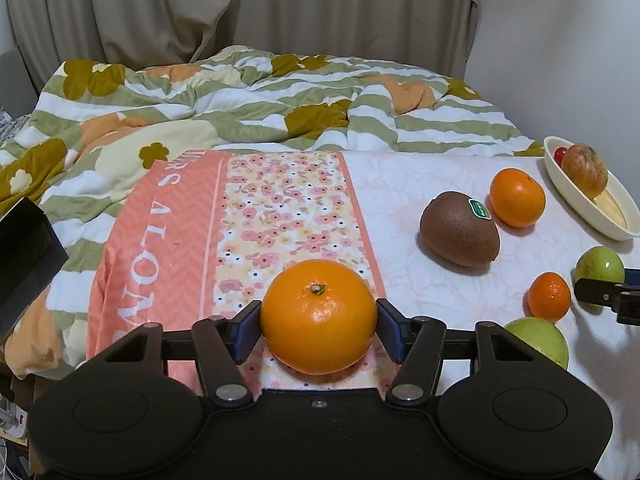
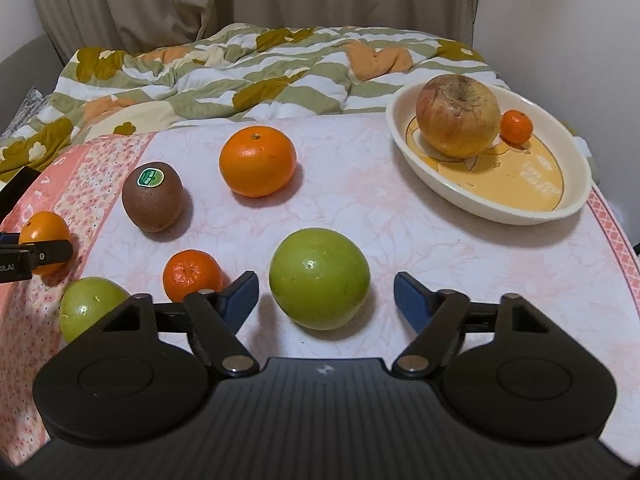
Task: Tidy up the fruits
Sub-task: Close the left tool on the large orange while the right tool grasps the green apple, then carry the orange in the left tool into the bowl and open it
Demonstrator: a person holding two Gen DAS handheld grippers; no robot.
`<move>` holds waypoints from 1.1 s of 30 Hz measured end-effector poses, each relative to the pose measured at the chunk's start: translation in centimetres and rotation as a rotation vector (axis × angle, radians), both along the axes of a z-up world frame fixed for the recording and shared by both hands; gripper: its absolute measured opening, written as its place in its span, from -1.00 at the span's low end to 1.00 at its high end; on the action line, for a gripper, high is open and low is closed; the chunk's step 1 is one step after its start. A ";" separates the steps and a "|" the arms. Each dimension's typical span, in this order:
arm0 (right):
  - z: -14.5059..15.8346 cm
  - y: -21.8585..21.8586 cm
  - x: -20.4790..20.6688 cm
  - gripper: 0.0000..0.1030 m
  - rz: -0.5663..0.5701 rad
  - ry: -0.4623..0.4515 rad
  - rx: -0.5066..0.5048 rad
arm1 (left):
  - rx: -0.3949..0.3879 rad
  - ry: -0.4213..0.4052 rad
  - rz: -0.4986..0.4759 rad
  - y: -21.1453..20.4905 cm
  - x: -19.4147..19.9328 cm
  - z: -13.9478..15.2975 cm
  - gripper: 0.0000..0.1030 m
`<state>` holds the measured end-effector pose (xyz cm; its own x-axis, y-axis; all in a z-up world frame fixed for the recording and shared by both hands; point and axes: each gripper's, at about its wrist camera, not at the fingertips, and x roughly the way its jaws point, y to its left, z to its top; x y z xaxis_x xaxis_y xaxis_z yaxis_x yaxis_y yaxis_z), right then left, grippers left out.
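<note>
My left gripper point(image 1: 318, 312) is shut on a large orange point(image 1: 318, 340) that rests on the floral cloth; both blue pads touch its sides. A green apple point(image 2: 319, 278) sits between the fingers of my right gripper point(image 2: 326, 292), which is open, with a gap on each side. Loose on the cloth lie a kiwi point(image 2: 153, 197), another orange point(image 2: 258, 161), a small mandarin point(image 2: 192, 276) and a second green apple point(image 2: 90, 306). The cream oval bowl point(image 2: 440, 200) at the far right holds a reddish apple point(image 2: 458, 114) and a small mandarin point(image 2: 516, 126).
The fruits lie on a pink and white cloth point(image 2: 360, 200) spread over a bed. A rumpled green, white and orange quilt point(image 1: 240, 96) lies behind it, with curtains and a wall beyond. A dark object point(image 1: 24, 256) sticks in at the left edge.
</note>
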<state>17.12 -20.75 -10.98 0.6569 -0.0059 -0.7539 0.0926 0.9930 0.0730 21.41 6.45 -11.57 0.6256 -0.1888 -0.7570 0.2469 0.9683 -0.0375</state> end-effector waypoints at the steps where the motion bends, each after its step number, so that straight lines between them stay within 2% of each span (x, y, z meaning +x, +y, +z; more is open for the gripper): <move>1: 0.0 0.1 0.1 0.66 0.001 -0.001 -0.001 | 0.000 0.001 0.001 0.0 0.0 0.0 0.24; 3: 0.0 0.1 0.2 0.55 0.002 -0.001 -0.001 | 0.000 0.002 0.004 0.1 -0.1 0.0 0.24; 4: -0.1 0.1 0.3 0.32 0.008 0.002 0.002 | -0.001 0.004 0.006 0.1 -0.2 0.0 0.24; 16: 1.2 0.1 -0.5 0.31 0.015 -0.022 0.005 | -0.022 -0.005 0.040 0.6 -2.7 1.2 0.23; 24: 4.0 -0.4 -2.7 0.31 0.012 -0.062 0.003 | -0.056 -0.064 0.036 -0.3 -5.2 4.0 0.23; 33: 7.8 -3.8 -6.3 0.31 -0.011 -0.094 0.024 | -0.101 -0.128 0.009 -3.5 -8.2 8.0 0.24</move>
